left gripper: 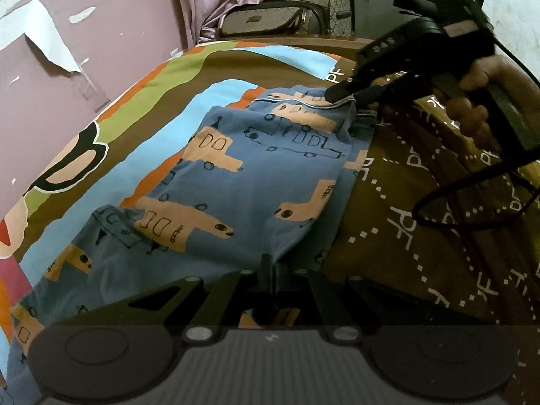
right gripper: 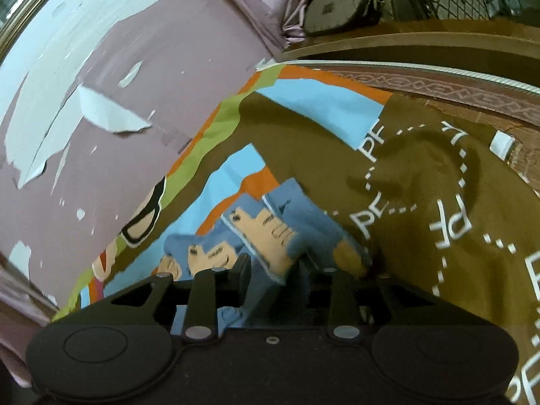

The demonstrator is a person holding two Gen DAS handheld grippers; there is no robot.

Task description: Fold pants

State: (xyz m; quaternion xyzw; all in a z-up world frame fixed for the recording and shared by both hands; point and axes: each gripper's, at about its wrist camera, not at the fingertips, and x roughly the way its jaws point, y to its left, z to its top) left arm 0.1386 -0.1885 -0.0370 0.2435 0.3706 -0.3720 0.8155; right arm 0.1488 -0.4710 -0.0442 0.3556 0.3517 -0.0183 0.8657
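Left claw [left gripper: 270,266] clenched on the near edge of the blue cotton pants with tan vehicle print [left gripper: 249,182]; right claw [left gripper: 347,96] clenched on the far piped hem corner, both fabric-pinching. Pants lie on the brown-and-multicolour printed bedspread [left gripper: 388,209], seemingly already doubled; further folds likely remain. Long axis runs from the left claw away toward the right claw.

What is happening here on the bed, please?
A person is folding blue printed pants that lie on a colourful bedsheet. The left hand-held gripper is shut on the near edge of the pants. The right hand-held gripper, held in the person's hand, pinches the far edge by the white piping. The pants look already doubled over, with both edges held.
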